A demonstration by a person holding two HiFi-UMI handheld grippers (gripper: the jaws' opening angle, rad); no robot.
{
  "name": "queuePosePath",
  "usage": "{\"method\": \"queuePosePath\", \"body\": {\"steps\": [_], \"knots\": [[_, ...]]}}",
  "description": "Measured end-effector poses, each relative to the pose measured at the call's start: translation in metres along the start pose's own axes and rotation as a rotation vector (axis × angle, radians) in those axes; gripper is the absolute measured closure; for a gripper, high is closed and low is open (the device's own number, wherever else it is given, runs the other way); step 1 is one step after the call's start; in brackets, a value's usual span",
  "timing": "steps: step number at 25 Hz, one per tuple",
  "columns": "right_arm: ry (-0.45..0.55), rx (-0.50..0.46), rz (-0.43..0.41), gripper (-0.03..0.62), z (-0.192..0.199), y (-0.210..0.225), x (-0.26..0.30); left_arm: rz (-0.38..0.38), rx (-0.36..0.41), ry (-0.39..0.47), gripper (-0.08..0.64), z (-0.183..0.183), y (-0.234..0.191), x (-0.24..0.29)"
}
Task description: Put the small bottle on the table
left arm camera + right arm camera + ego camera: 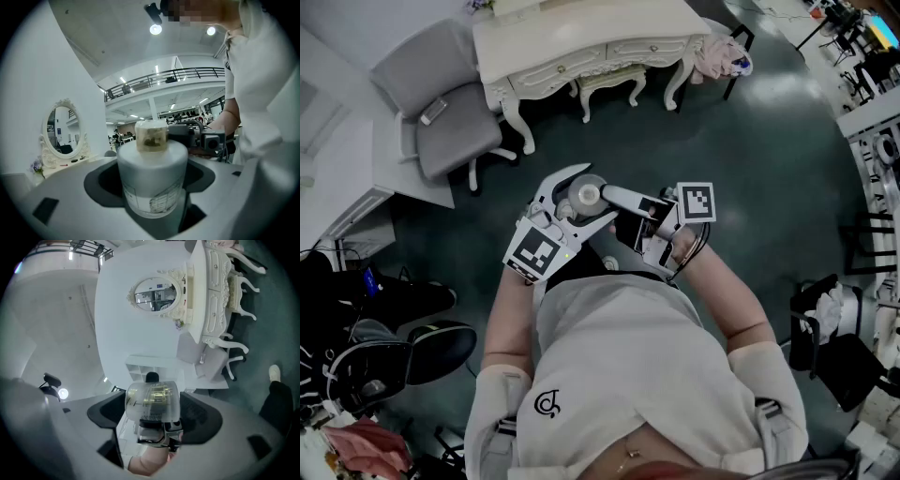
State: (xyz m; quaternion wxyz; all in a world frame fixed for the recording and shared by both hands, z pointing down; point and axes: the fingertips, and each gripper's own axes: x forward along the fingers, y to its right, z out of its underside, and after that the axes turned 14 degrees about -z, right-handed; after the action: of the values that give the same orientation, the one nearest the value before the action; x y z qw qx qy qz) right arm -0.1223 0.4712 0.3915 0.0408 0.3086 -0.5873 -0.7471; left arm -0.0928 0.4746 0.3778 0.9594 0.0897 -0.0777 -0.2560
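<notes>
Small bottle (586, 195), pinched in your left tool (152, 187), hangs above the floor (769, 169), well apart from the worktop (581, 42); your spread right tool (152, 413), flanking the cap (152, 397), could knock it loose.

The small bottle (584, 195) sits between the jaws of my left gripper (592, 195). My right gripper (614, 200) stands just right of it, jaws at both sides of its cap (151, 135). The table (581, 37) is well ahead, a stool (609, 81) under its front edge, a chair (450, 112) beside its left end.
</notes>
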Motion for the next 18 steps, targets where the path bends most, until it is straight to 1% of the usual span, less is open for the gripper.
{"method": "queuePosePath", "body": {"steps": [9, 15, 18], "knots": [[0.009, 0.017, 0.022, 0.224, -0.012, 0.005, 0.003, 0.016, -0.028, -0.009, 0.210, 0.004, -0.009, 0.010], [0.002, 0.020, 0.030, 0.224, -0.012, 0.004, -0.002, 0.019, -0.039, -0.008, 0.210, 0.005, -0.005, 0.013], [-0.003, 0.031, 0.050, 0.224, -0.022, 0.012, 0.001, 0.008, -0.056, -0.020, 0.210, 0.010, -0.015, 0.020]]}}
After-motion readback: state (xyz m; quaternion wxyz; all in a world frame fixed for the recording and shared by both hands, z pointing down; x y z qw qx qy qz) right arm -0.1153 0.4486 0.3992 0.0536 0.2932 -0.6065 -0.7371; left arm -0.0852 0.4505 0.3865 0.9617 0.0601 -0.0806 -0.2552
